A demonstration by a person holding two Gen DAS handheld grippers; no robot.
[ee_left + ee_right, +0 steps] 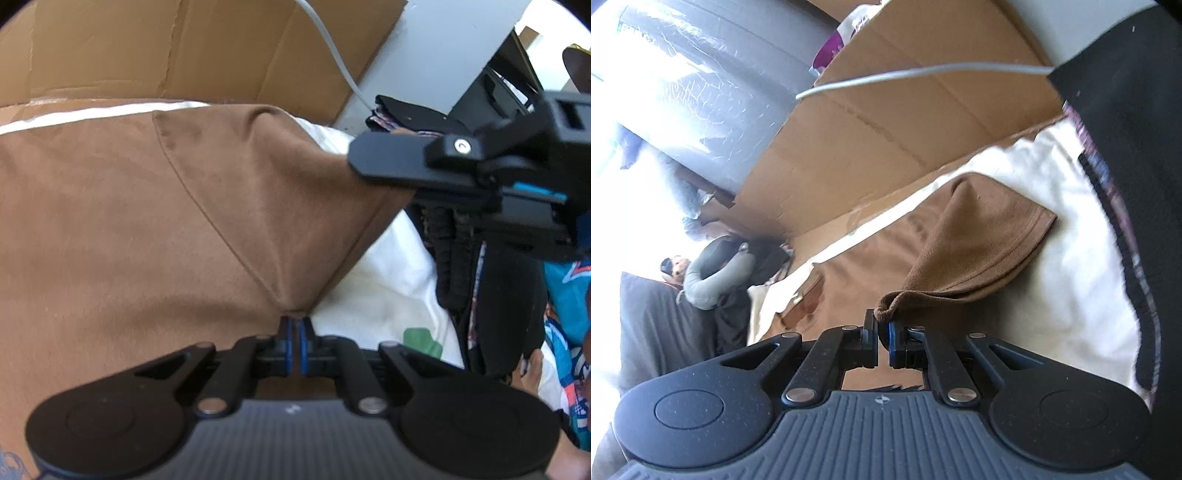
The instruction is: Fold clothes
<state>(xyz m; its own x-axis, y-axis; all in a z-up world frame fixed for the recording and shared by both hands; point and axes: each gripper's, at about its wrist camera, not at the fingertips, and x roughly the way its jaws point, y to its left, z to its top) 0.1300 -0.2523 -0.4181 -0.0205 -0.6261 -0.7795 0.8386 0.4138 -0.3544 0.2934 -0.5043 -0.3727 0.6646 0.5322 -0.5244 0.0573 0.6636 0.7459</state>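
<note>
The left claw [294,323] is clamped on the underarm fold of the brown garment [129,221]. The right claw [882,325] pinches its sleeve edge. The garment lies spread over white cloth [388,291], beside flattened cardboard [886,129].

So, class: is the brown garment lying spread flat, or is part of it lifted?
Partly lifted. The brown garment lies mostly flat, but the left claw and right claw each pinch it, pulling one part up into a tented fold.
</note>
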